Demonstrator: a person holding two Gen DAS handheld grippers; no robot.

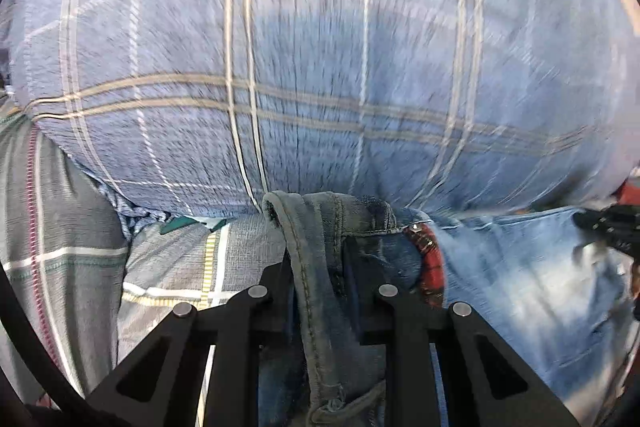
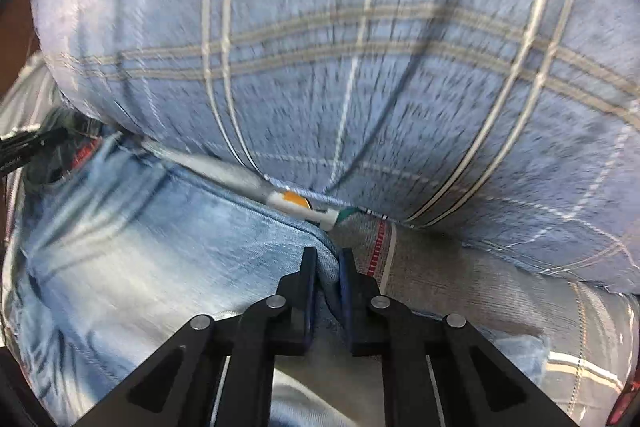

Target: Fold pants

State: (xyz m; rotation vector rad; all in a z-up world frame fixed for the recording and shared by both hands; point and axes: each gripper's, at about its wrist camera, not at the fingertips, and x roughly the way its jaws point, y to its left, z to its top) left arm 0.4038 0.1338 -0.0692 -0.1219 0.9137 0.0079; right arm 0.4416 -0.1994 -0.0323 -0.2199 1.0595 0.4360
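The pants are light blue jeans with a red plaid lining at the waistband. My left gripper is shut on a thick fold of the jeans' waistband, which bunches up between the fingers. My right gripper is shut on the other edge of the jeans. The denim spreads to the left in the right wrist view. Each gripper shows at the edge of the other's view: the right one and the left one. Both views are motion-blurred.
A large blue plaid pillow fills the top of both views, right behind the jeans. The jeans lie on a grey plaid bedsheet. A small white and orange object sits under the pillow's edge.
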